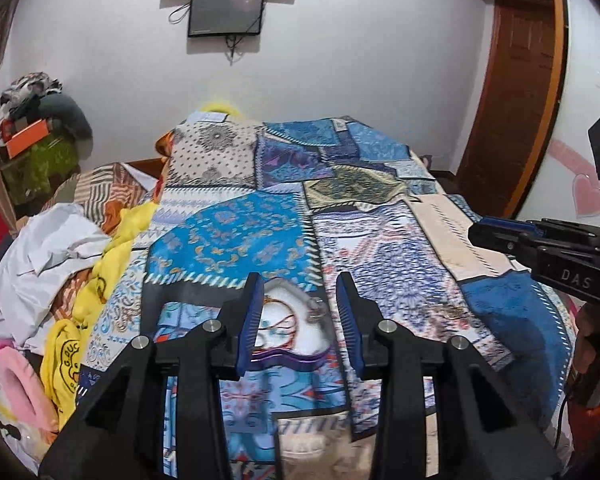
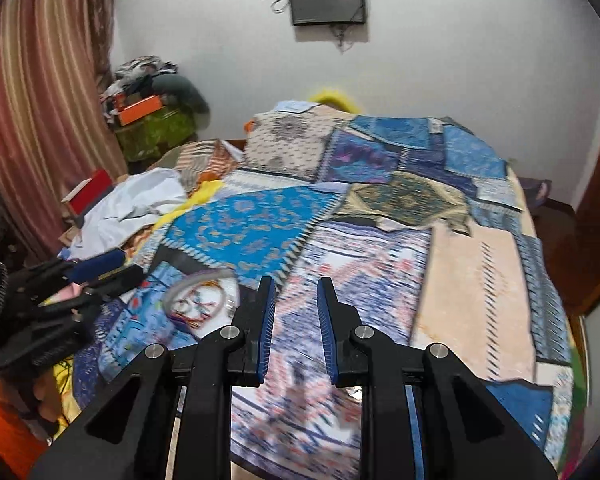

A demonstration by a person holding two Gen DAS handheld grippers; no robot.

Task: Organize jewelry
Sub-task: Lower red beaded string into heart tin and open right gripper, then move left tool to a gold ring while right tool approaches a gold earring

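A purple-rimmed jewelry tray (image 1: 284,356) with a white lining lies on the patchwork bedspread (image 1: 236,236). It holds red and blue cords and a silver piece (image 1: 315,309). My left gripper (image 1: 299,286) is open, with the tray between and below its fingers. A small heap of gold-toned jewelry (image 1: 452,312) lies on the spread to the right. My right gripper (image 2: 296,288) is open and empty over the bedspread (image 2: 380,248), right of the tray (image 2: 198,300), which is blurred there. The right gripper also shows at the left wrist view's right edge (image 1: 500,232).
Crumpled white cloth (image 1: 48,248), yellow fabric (image 1: 100,284) and a pink item (image 1: 16,384) lie along the bed's left side. A clothes pile (image 1: 36,120) stands in the far left corner. A wooden door (image 1: 516,100) is at right. Screens (image 1: 226,12) hang on the wall.
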